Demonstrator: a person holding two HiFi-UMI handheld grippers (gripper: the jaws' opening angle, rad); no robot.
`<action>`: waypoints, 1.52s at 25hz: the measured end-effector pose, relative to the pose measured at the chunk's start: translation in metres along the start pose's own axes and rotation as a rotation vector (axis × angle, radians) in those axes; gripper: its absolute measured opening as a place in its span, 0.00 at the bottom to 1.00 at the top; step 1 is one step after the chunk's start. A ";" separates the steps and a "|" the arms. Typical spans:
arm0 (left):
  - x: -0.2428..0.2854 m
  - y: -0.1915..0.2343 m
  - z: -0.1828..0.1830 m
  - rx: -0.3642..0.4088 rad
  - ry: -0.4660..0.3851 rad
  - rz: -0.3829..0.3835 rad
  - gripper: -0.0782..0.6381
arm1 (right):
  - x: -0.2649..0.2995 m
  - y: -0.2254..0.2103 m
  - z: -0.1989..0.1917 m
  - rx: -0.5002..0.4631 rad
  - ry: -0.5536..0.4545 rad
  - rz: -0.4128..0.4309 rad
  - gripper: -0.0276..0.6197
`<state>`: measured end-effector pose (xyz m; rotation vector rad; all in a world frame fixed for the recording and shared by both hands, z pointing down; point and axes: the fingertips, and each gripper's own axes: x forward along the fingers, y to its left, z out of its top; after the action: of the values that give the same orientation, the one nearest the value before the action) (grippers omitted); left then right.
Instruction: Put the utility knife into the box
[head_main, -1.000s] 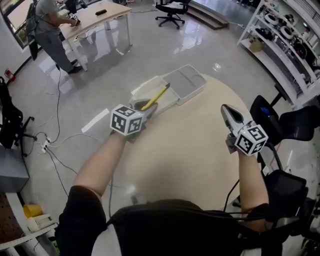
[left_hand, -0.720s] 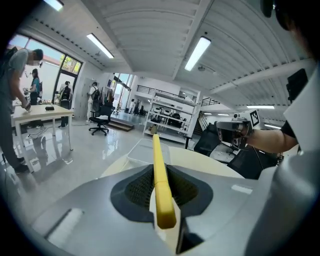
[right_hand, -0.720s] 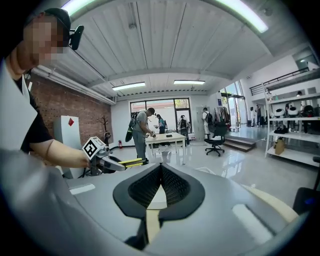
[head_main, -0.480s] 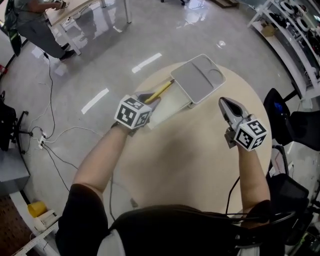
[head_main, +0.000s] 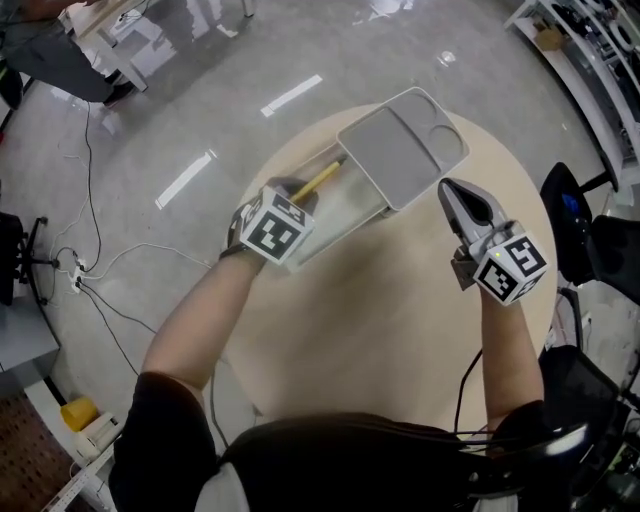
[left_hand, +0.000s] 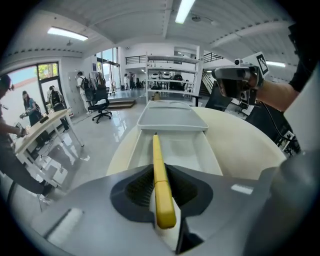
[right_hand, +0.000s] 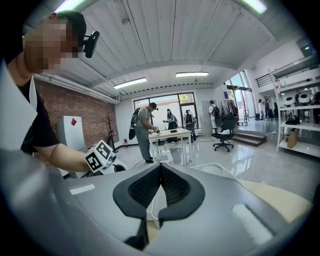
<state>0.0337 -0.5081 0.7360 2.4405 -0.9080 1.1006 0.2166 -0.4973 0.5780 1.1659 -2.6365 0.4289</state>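
The knife (left_hand: 159, 180) is a long, slim yellow bar with straight edges. One thin line crosses its body, and the end near the camera is blunt and square. No blade shows in either view. The left gripper (head_main: 290, 195) pinches it: in the left gripper view the two dark ribbed pads press on the knife from both sides, near its blunt end, and most of its length sticks out in front of the jaws.

The knife hangs tilted over the open box (left_hand: 212, 155), and its far end points to the grey lid (left_hand: 172, 120). I cannot tell if this far end touches the box. In the head view the knife is a thin yellow stroke over the box's left part.

The box is pale and half-clear, with low walls, and it stands on the round beige table (head_main: 400, 330). The lid lies flat at its far end.

The right gripper (head_main: 458, 195) is over the right part of the table, near the lid but apart from it. Its jaws are pressed together, and nothing is between them.
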 end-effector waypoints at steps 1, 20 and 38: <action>0.004 0.000 -0.001 -0.003 0.008 -0.006 0.21 | 0.001 -0.002 -0.001 -0.001 -0.001 0.001 0.07; 0.038 0.004 -0.008 0.017 0.030 -0.013 0.30 | 0.011 -0.019 -0.014 0.051 -0.028 -0.007 0.06; -0.022 0.006 0.052 -0.048 -0.275 0.017 0.31 | 0.012 -0.012 -0.006 0.055 -0.033 0.011 0.07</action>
<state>0.0476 -0.5300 0.6857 2.5892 -1.0236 0.7490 0.2180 -0.5107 0.5890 1.1857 -2.6759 0.4918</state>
